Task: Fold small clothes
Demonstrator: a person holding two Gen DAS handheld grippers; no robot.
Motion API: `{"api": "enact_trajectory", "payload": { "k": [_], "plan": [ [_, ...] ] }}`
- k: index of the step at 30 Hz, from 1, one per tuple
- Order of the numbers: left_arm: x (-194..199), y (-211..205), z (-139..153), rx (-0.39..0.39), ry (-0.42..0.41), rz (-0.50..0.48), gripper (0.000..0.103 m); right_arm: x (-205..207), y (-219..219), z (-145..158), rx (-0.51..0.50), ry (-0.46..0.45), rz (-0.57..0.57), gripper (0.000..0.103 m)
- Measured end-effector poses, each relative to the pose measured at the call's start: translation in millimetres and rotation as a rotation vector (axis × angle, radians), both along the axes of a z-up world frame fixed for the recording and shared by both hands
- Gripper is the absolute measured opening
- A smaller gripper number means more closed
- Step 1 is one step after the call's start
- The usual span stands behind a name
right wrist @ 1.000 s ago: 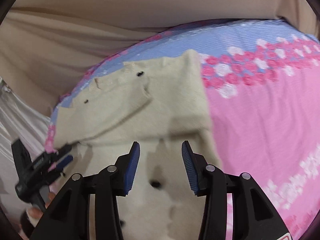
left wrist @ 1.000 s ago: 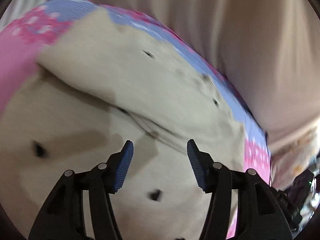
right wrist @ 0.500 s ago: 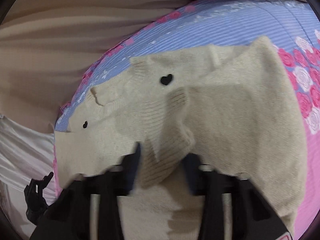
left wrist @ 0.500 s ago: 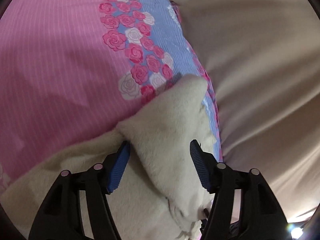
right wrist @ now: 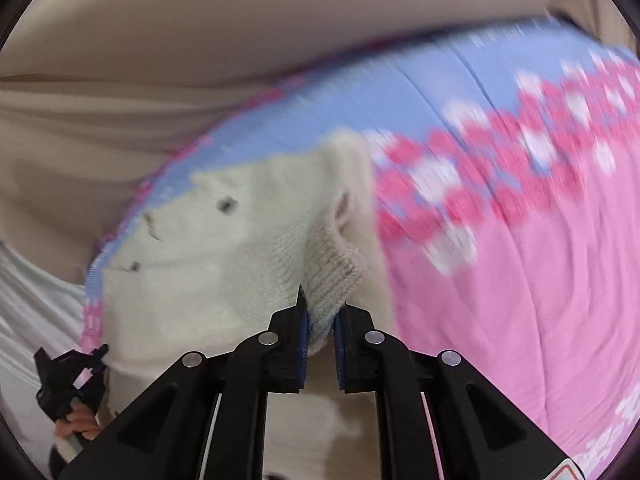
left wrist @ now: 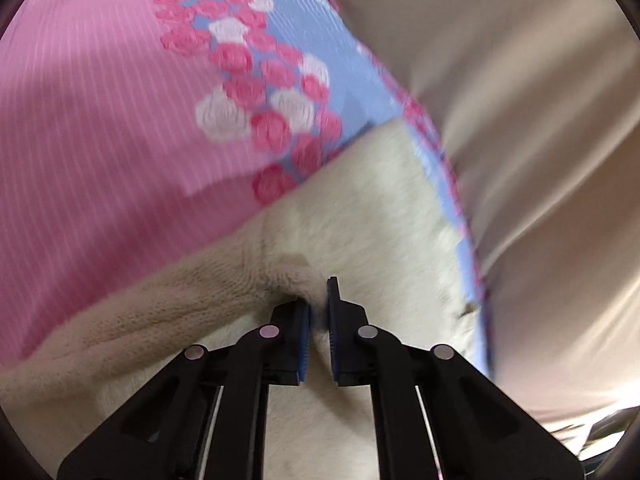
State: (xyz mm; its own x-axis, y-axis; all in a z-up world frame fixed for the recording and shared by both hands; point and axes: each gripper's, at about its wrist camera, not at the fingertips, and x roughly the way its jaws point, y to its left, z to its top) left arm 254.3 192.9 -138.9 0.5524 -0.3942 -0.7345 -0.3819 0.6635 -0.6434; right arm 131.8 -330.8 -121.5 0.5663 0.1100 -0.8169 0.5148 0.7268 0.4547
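A cream knitted sweater (left wrist: 360, 208) with small black hearts lies on a pink and blue flowered bedspread (left wrist: 100, 140). My left gripper (left wrist: 318, 300) is closing its jaws on a pinch of the fuzzy knit, and the blue pads press on it. In the right wrist view the sweater (right wrist: 208, 264) spreads to the left, and my right gripper (right wrist: 320, 312) is shut on its ribbed cuff (right wrist: 336, 264), which stands up between the pads. The left gripper (right wrist: 68, 372) shows at the sweater's lower left edge, held by a hand (right wrist: 76, 424).
The bedspread (right wrist: 500, 280) stretches wide to the right of the sweater. Beige fabric (left wrist: 540, 120) hangs or lies beyond the bed's blue edge. White cloth (right wrist: 28, 300) lies at the far left.
Both grippers went from open to shut on the sweater. The left one swung to the sweater's edge near the flowered border. The right one dropped onto the ribbed cuff and lifted it.
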Motion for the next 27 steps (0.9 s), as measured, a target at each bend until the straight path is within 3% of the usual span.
{"api": "enact_trajectory", "payload": {
  "k": [5, 8, 11, 12, 13, 14, 15, 16, 18, 20, 22, 24, 27],
  "plan": [
    [-2, 0, 0, 0.055, 0.001, -0.021, 0.007, -8, -2, 10, 0.001, -0.064, -0.009, 0.009],
    [3, -3, -5, 0.081, 0.009, -0.037, 0.007, -3, -1, -11, 0.006, 0.01, 0.034, 0.01],
    [4, -6, -6, 0.079, 0.014, -0.04, 0.01, -12, -4, 3, 0.014, -0.009, 0.008, 0.014],
    [2, -6, -7, 0.06, 0.014, -0.042, 0.01, -17, -4, 12, -0.018, -0.006, -0.006, 0.015],
    [0, -4, -6, 0.042, 0.019, -0.044, 0.011, -23, -1, 30, -0.115, 0.007, -0.03, 0.016],
    [-2, -2, -7, 0.02, 0.022, -0.046, 0.013, -26, 3, 42, -0.176, 0.006, -0.037, 0.023],
    [-4, 0, -6, -0.002, 0.018, -0.048, 0.019, -28, 9, 58, -0.237, -0.008, -0.038, 0.025],
    [-7, 2, -3, -0.009, 0.008, -0.05, 0.029, -26, 18, 76, -0.271, -0.046, -0.007, 0.025],
    [-12, 6, 2, 0.01, -0.018, -0.045, 0.036, -3, 43, 97, -0.256, -0.098, 0.131, 0.025],
    [-13, 7, 2, 0.014, -0.023, -0.047, 0.036, 41, 90, 105, -0.231, -0.114, 0.339, 0.025],
    [-13, 9, -3, 0.016, -0.015, -0.039, 0.035, 85, 141, 103, -0.182, -0.146, 0.517, 0.017],
    [-13, 10, -7, 0.024, -0.011, -0.034, 0.03, 125, 185, 92, -0.142, -0.134, 0.636, 0.003],
    [-13, 11, -8, 0.041, -0.013, -0.027, 0.026, 181, 245, 68, -0.144, -0.07, 0.77, 0.001]
  ]
}}
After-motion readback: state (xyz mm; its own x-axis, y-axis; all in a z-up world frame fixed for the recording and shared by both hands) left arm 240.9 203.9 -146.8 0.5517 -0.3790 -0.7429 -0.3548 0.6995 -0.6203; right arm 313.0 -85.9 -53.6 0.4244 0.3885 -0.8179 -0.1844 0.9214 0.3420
